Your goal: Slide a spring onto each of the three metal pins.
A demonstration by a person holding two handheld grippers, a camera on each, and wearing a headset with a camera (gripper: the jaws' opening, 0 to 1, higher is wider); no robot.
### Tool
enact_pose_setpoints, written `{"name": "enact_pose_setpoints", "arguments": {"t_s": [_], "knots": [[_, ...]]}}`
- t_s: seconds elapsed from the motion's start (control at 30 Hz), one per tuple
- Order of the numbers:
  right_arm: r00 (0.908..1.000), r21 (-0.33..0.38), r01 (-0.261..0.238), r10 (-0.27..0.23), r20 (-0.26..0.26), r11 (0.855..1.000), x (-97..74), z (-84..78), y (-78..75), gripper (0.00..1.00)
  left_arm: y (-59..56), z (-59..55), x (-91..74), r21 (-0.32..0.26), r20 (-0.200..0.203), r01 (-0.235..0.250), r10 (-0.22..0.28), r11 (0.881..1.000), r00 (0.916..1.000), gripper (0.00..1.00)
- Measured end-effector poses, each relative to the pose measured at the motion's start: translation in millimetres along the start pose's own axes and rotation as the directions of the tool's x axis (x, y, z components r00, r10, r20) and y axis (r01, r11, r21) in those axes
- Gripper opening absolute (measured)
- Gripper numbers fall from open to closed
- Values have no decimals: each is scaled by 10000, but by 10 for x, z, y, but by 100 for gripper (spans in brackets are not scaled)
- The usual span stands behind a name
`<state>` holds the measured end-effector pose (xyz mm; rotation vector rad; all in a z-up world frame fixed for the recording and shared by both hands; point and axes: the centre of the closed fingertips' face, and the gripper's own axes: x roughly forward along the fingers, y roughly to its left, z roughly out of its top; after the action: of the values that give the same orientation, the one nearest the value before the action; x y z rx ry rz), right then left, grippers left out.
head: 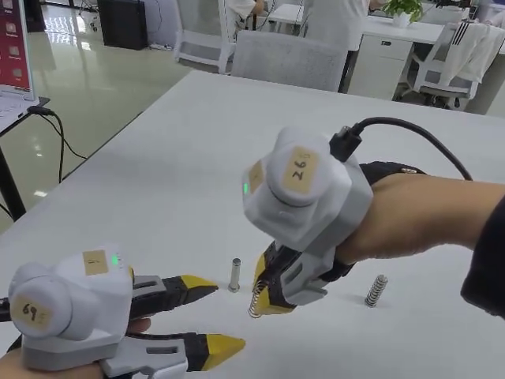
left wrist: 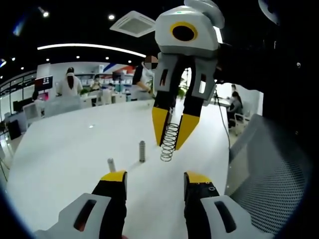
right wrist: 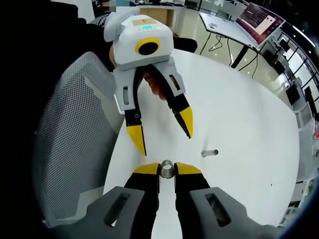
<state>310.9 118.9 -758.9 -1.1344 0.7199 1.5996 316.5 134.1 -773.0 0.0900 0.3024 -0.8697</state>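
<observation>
Over the white bench the left gripper hangs released; the right gripper is clenched on a small steel coil spring just beside the short upright metal pin. The spring looks light, squashy, apt to ping away: pinch its sides, bore free. The right gripper view shows its bore end-on; the head view shows a second spring well apart.

Head view: we look forward and down onto bench, left gripper and right gripper close beneath. Left gripper view: we sit low over bench, facing right gripper head-on, near. Right gripper view: we sit higher, tilted down, facing left gripper, near. Gripper views look at each other. All three share bench patch with pin and held spring.
</observation>
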Motion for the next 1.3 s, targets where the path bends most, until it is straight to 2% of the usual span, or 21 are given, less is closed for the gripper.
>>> {"name": "enact_pose_setpoints", "arguments": {"t_s": [0.53,0.97,1.3], "knots": [[9996,188,266,-266,2,9995,-74,-30,-117,8,41,13,-9,-28,88,-148,148,9999,9999,46],[9990,298,447,-447,-4,9986,-92,-29,-205,8,78,-18,-36,-123,100,-330,331,9994,9994,53],[9983,330,588,-588,-6,9977,-107,-27,-298,8,61,-33,-30,-200,138,-252,255,9995,9996,59]]}}
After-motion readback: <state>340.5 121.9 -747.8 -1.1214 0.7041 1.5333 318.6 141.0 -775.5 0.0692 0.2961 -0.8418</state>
